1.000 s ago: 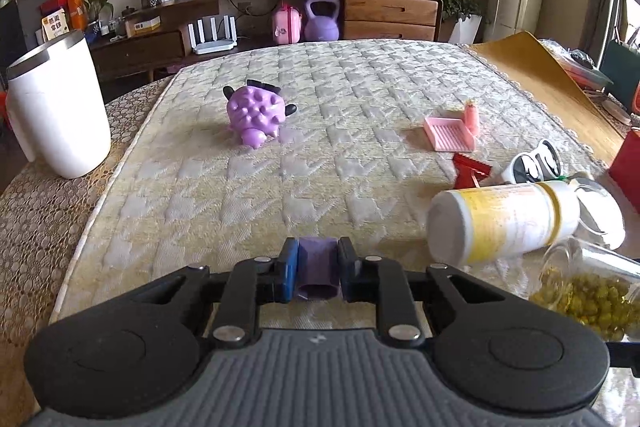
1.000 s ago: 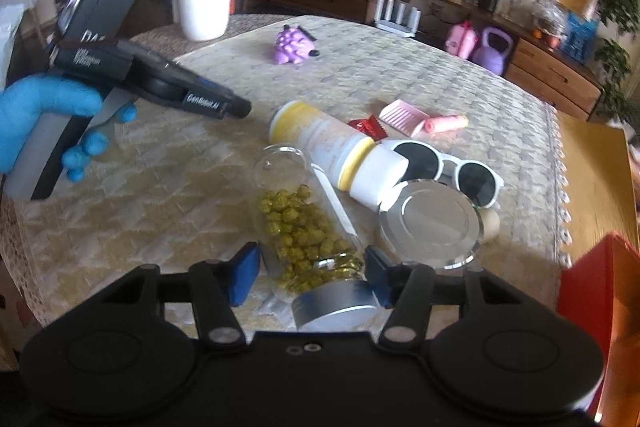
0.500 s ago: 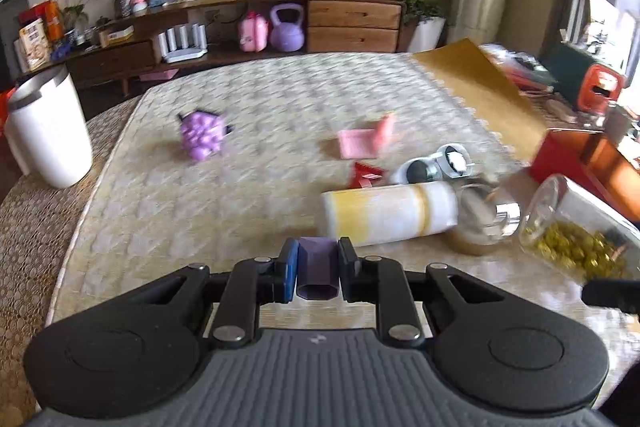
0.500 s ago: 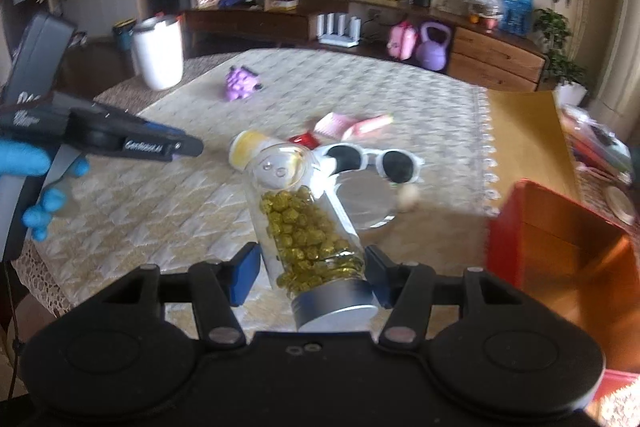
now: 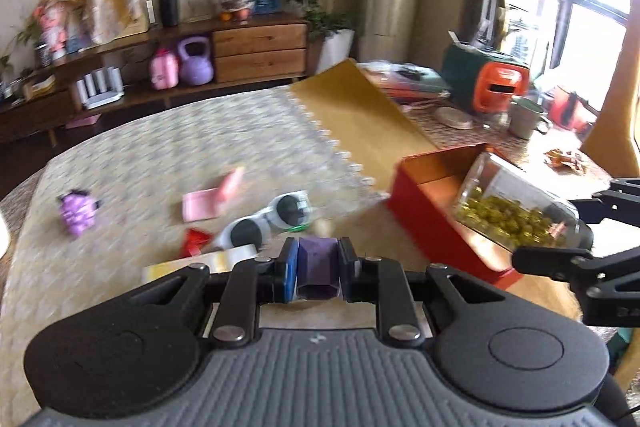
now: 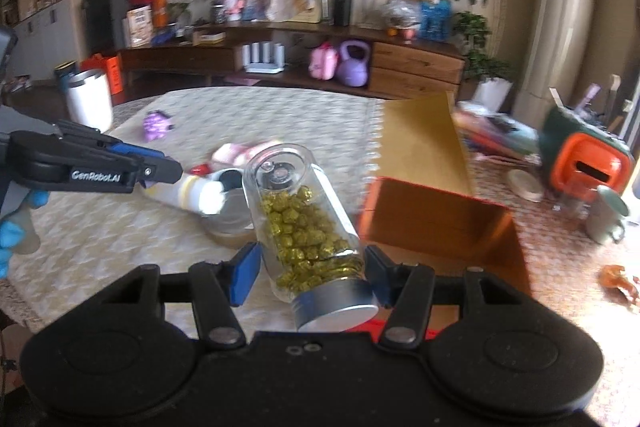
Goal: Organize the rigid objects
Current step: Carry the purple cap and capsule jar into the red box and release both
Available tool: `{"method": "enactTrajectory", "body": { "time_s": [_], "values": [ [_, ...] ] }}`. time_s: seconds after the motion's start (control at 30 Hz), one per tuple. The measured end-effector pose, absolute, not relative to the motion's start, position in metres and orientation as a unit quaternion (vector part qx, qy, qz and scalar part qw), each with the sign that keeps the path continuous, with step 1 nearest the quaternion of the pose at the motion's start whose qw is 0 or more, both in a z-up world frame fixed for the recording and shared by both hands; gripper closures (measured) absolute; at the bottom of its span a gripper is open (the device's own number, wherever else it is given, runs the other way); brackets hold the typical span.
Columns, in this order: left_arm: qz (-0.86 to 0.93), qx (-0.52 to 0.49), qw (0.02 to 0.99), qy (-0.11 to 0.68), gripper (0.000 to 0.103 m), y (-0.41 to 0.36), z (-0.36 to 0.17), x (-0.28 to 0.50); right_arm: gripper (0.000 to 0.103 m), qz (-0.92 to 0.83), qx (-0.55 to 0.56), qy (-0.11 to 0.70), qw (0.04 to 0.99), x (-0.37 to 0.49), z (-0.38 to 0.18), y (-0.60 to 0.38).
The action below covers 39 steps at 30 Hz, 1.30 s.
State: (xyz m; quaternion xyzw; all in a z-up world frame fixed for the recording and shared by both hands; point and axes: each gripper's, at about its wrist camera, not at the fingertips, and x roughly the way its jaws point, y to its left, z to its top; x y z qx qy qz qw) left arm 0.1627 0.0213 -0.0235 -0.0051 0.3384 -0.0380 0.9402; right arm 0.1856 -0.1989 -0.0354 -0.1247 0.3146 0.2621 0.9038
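Note:
My right gripper is shut on a clear glass jar of yellow-green pellets with a silver lid, held in the air beside the open red box. In the left wrist view the jar hangs over the red box. My left gripper is shut on a small purple block, above the table. On the cloth lie a white and yellow bottle, white sunglasses, a pink dustpan toy and a purple toy.
A silver lid lies by the bottle. A white tumbler stands at the table's far left. A green and orange device and a cup stand right of the box. A yellow mat lies beyond it.
Both grippers have swung right toward the red box. The right gripper lifted the jar off the table and carried it to the box. The left still holds the purple block.

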Motion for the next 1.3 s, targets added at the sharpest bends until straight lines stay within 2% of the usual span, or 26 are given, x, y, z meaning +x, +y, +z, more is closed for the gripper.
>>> {"method": "enactTrajectory", "body": {
  "time_s": [0.4, 0.77, 1.3],
  "values": [
    [-0.100, 0.023, 0.935, 0.340, 0.083, -0.068, -0.021, 0.220, 0.047, 0.200, -0.110, 0.330, 0.916, 0.223, -0.051, -0.260],
    [-0.114, 0.052, 0.926, 0.355, 0.083, -0.123, -0.042, 0.283, 0.047, 0.183, -0.118, 0.355, 0.909, 0.256, -0.071, -0.278],
    [-0.112, 0.061, 0.888, 0.441, 0.083, -0.144, -0.096, 0.355, 0.047, 0.182, -0.176, 0.407, 0.878, 0.289, -0.103, -0.257]
  ]
}}
